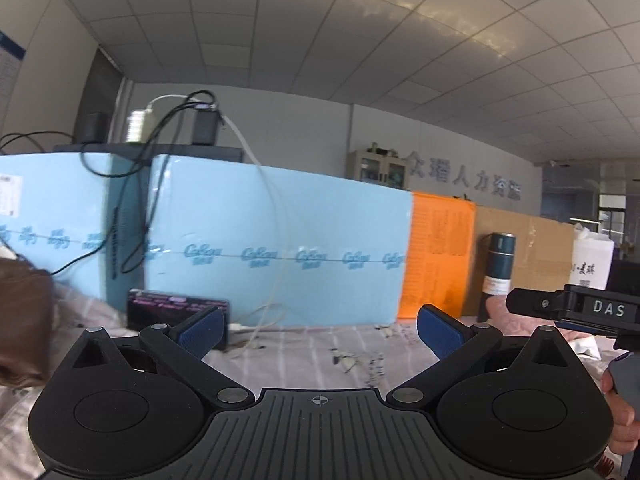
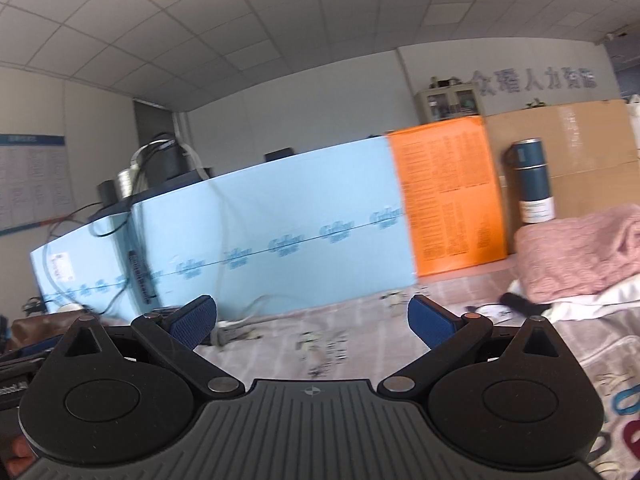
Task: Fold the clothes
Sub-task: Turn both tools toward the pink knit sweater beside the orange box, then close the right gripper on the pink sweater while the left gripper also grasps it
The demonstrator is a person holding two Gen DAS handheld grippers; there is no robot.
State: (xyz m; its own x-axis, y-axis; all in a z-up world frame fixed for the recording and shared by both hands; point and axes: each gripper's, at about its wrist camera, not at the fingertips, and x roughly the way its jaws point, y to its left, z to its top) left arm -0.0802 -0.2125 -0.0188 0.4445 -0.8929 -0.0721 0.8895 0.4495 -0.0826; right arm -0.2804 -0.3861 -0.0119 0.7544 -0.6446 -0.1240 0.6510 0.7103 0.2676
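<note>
Right wrist view: folded pink sweater (image 2: 576,252), long axis sideways, is seen stacked beside the orange board (image 2: 448,196); both grippers' fingers (image 2: 430,326) are spread wide, empty.

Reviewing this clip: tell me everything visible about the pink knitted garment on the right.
The pink knitted garment looks soft and chunky, with a ribbed, fuzzy texture. It is bunched into a loose heap, not spread flat. It lies at the right side of the patterned bed surface, resting on white fabric, with a dark item at its lower edge. Neither claw touches it.
</note>
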